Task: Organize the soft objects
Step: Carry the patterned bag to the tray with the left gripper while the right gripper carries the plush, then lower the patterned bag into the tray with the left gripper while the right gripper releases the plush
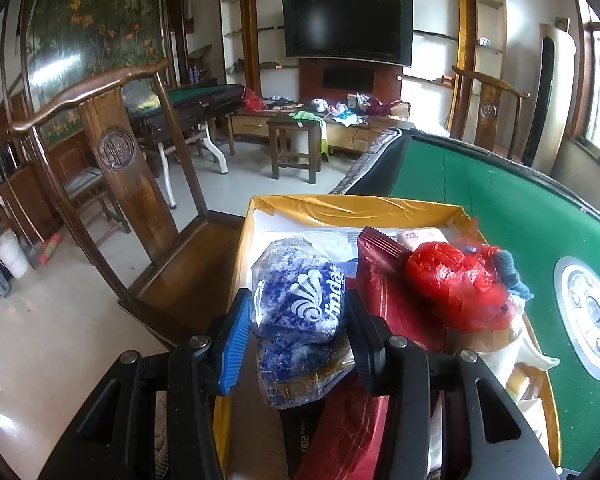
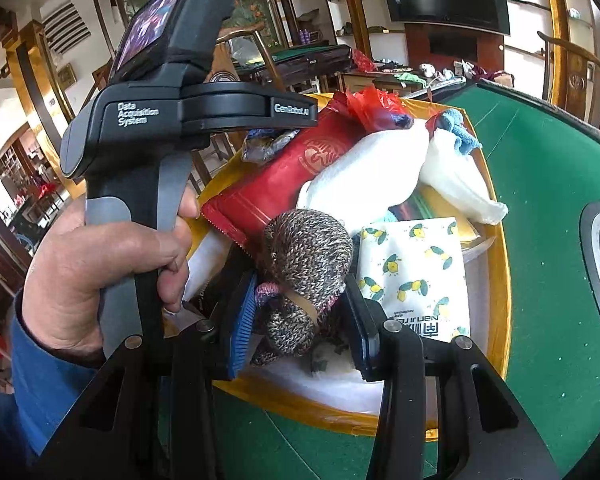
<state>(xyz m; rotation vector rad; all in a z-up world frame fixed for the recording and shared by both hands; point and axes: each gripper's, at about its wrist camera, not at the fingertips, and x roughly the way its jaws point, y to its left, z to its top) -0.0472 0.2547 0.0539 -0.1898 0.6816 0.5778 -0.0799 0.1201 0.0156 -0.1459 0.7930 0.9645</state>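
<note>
My left tool (image 1: 298,320) grips a blue packet (image 1: 300,304) over the box (image 1: 340,206); my right tool (image 2: 300,312) clamps a knitted sock (image 2: 306,264) above the same box on the green tabletop (image 2: 540,184).

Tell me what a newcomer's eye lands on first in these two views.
First, the blue-and-white tissue pack pinched in the left gripper over the yellow-taped box. Next, the rolled knit socks clamped in the right gripper above that box, beside a lemon-print packet. The crumpled red plastic bag atop the pile and the green felt table under it also stand out.
</note>
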